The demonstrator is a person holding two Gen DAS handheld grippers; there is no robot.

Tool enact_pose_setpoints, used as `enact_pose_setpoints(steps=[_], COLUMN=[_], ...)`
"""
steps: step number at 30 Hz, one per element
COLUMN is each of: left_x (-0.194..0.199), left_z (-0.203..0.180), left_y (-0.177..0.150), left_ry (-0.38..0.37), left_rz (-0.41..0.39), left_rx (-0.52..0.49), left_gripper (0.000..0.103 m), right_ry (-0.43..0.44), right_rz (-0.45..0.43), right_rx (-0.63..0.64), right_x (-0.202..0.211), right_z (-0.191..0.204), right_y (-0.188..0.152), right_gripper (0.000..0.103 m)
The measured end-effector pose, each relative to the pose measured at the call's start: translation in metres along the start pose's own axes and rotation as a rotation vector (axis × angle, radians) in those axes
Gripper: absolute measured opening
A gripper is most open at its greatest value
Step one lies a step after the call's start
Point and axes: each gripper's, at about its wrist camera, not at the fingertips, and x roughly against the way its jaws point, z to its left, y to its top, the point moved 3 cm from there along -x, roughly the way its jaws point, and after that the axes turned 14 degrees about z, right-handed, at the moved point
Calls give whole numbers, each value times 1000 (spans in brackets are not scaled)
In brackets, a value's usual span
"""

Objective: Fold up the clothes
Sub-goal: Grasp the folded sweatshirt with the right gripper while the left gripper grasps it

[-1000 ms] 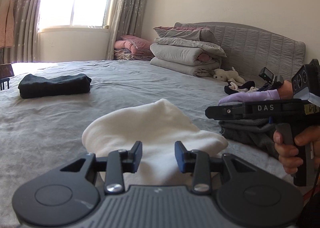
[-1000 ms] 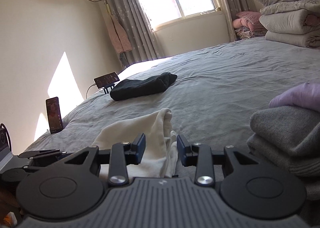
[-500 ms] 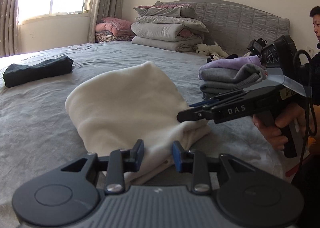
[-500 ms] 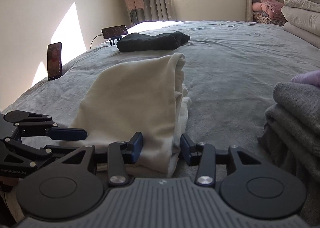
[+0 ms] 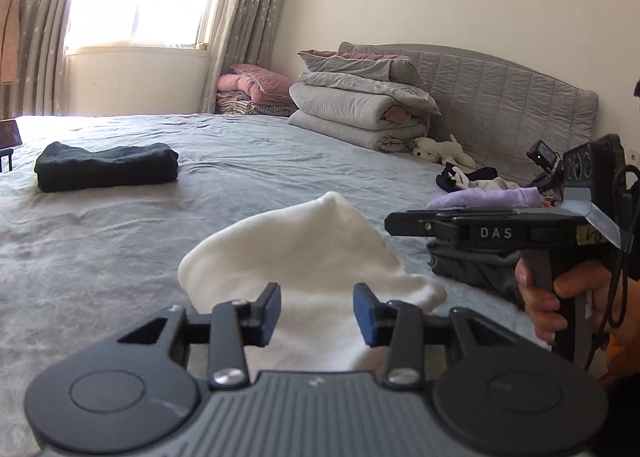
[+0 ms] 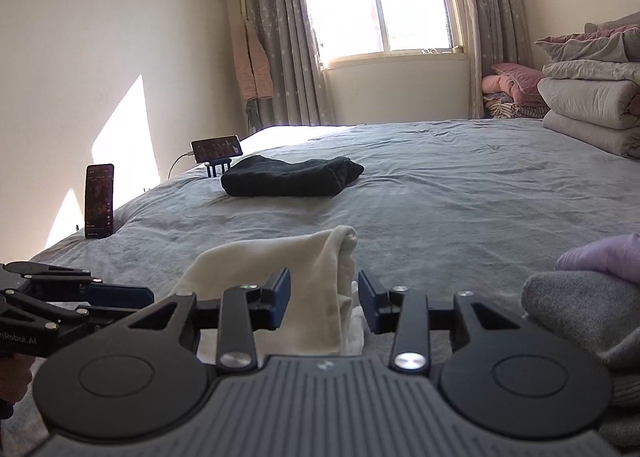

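A cream-white folded garment (image 5: 312,257) lies on the grey bed sheet (image 5: 120,249) just in front of both grippers. My left gripper (image 5: 316,309) hovers at its near edge; its jaws are opening, and the cloth lies behind and below the blue pads, untouched. My right gripper (image 6: 324,299) is at the garment's (image 6: 280,273) folded right edge. Its jaws are closing with that edge between them, a gap still showing on each side. A hand (image 5: 560,297) holds the right gripper (image 5: 404,221), seen side-on in the left wrist view. The left gripper's finger (image 6: 120,292) shows at the right wrist view's left edge.
A stack of folded grey and lilac clothes (image 5: 472,265) (image 6: 580,309) sits right of the garment. A black folded garment (image 5: 108,167) (image 6: 292,177) lies further back. Two phones (image 6: 99,201) (image 6: 216,149) stand at the bed's left edge. Rolled bedding (image 5: 360,113) and a plush toy (image 5: 440,149) lie by the headboard.
Half a second ago both grippers were closer over the garment; both have drawn back. The left jaws stand a little wider, the right jaws narrower. The garment lies folded as before.
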Motion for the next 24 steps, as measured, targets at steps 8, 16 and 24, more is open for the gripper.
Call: enact_pose_setpoints(steps=[8,16,24], left_x=[-29,-39,-38], left_z=[16,19,21], left_y=[16,10,5], left_ry=[107,144,160], left_rz=[-59,-28,5], left_rx=[77,40,43], left_gripper=[39,39,46], right_ry=[-77,-149,-107], right_rz=[-11,162,185], right_rx=[42,-15,-103], right_x=[-36,-88,-73], right_z=[9,-5,-18], right_y=[27,12,2], right_gripper=[18,15,18])
